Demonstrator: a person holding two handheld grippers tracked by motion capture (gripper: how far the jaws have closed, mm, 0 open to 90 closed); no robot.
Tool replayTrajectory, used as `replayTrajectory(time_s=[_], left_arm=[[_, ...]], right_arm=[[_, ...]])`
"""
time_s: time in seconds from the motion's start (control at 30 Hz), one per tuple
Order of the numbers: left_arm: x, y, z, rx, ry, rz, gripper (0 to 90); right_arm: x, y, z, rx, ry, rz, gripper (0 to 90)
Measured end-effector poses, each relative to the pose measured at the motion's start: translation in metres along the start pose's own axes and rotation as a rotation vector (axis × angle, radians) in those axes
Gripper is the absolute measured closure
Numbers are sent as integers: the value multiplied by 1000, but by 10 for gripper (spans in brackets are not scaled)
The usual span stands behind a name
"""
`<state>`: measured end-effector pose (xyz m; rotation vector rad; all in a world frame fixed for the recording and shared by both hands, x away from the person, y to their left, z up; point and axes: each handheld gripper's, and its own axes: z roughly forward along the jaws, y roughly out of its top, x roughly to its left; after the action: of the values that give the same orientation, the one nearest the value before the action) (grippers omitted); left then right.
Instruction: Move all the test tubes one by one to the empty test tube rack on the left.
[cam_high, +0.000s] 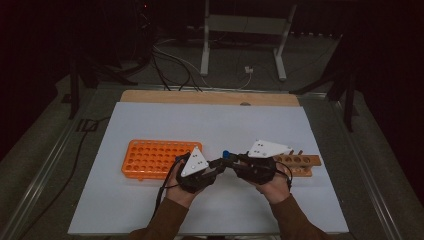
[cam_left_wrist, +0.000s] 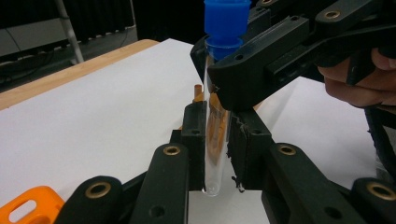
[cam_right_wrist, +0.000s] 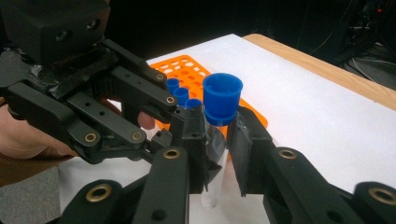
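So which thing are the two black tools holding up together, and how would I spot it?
Start at the white sheet covering the table, then find the gap between the orange rack and the wooden rack. There the left tool and right tool meet on a test tube. It is clear, upright, with a bright blue cap, and sits in neither rack.

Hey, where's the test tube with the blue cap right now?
In the high view the capped test tube is near the table's middle, upright between the left gripper and right gripper, with the orange rack left and wooden rack right.
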<state>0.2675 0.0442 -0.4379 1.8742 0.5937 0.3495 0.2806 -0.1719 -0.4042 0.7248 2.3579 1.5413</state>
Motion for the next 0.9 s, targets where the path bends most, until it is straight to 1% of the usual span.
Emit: replayTrajectory(time_s=[0.07, 0.13, 0.27, 0.33, 0.43, 0.6, 0.77, 0.9], left_arm=[[0, 0, 0, 3, -1, 2, 780], [0, -1, 0, 8, 3, 2, 780], [4, -4, -2, 17, 15, -10, 781], [5, -5, -3, 23, 24, -16, 781], [8, -6, -8, 17, 32, -26, 781], [13, -8, -16, 11, 44, -38, 781], [18, -11, -27, 9, 55, -46, 781], [22, -13, -36, 1, 64, -58, 781]], right_arm=[[0, -1, -1, -2, 3, 1, 757], [-1, -1, -3, -12, 11, 5, 722], [-5, -1, -9, -24, 16, 7, 651], [-7, -2, -13, -28, 11, 9, 614], [-11, -4, -18, -33, 1, 18, 550], [-17, -8, -26, -28, -41, 24, 418], [-21, -13, -33, -25, -87, 23, 306], [-28, -16, -39, -25, -139, 37, 197]])
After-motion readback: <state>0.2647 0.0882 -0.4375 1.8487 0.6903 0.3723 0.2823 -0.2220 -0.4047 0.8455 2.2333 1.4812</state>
